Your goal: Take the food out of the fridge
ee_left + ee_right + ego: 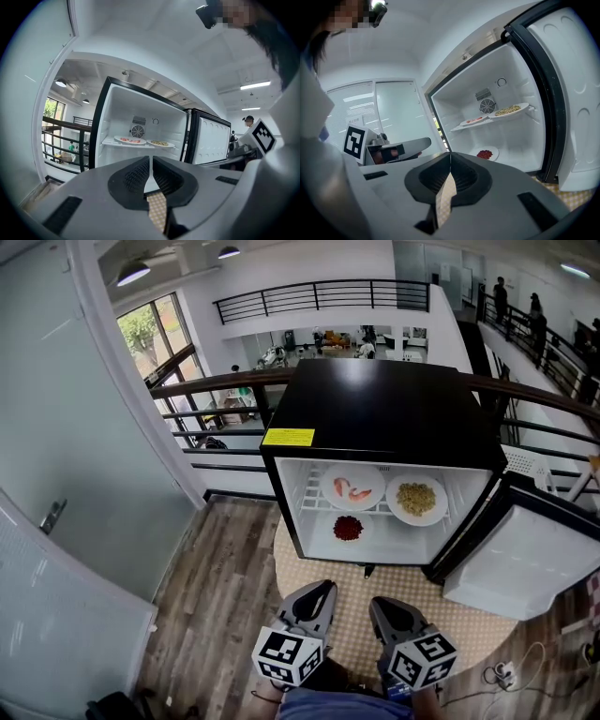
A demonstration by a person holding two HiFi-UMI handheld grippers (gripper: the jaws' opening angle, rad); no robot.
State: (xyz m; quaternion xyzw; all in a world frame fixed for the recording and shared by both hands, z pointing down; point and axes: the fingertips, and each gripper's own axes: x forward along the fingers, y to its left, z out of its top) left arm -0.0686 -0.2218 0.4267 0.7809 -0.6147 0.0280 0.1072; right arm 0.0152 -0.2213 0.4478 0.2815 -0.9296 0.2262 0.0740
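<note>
A small black fridge (pixel 375 409) stands open in front of me, its door (pixel 525 554) swung to the right. On its wire shelf sit a plate of pink food (pixel 352 487) (pixel 130 139) (pixel 474 121) and a plate of yellowish food (pixel 416 498) (pixel 160 143) (pixel 508 110). A smaller plate of red food (pixel 348 528) (pixel 485 153) lies on the fridge floor. My left gripper (pixel 319 591) (pixel 151 159) and right gripper (pixel 382 604) (pixel 450 157) hover side by side short of the fridge, both shut and empty.
The fridge rests on a beige woven mat (pixel 319 587) over wood flooring. A dark railing (pixel 206 382) runs behind it, with a glass wall (pixel 84 474) at the left. Cables and a power strip (pixel 504 674) lie at the lower right.
</note>
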